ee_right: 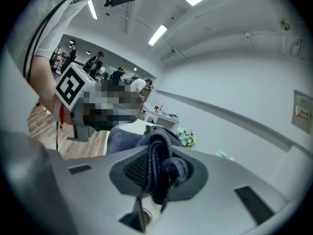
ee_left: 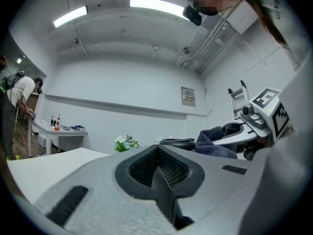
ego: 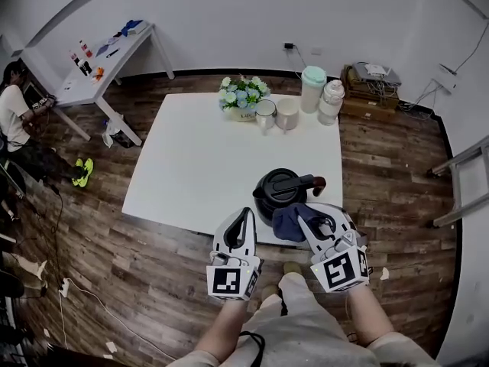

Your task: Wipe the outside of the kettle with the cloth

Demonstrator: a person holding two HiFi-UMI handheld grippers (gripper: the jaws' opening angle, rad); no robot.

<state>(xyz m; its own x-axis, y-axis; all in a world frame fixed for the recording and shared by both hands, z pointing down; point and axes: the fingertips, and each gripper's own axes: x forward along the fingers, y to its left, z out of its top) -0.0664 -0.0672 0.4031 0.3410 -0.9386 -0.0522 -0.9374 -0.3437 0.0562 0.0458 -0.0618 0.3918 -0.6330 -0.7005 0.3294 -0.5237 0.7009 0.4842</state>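
A black kettle (ego: pixel 281 191) with a dark red-tipped handle stands near the front edge of the white table (ego: pixel 199 167). My right gripper (ego: pixel 306 219) is shut on a dark blue cloth (ego: pixel 289 222), which hangs just in front of the kettle's near side; whether it touches the kettle I cannot tell. The right gripper view shows the cloth (ee_right: pixel 159 168) bunched between the jaws. My left gripper (ego: pixel 243 219) is shut with nothing in it, left of the kettle at the table's front edge. In the left gripper view the kettle's lid (ee_left: pixel 177 143) and the cloth (ee_left: pixel 212 143) show past the jaws.
At the table's far side stand a flower pot (ego: pixel 243 96), two cups (ego: pixel 276 114), a mint-lidded container (ego: pixel 312 88) and a white jar (ego: pixel 331 102). A second white table (ego: pixel 99 60) and a seated person (ego: pixel 14 113) are at the left.
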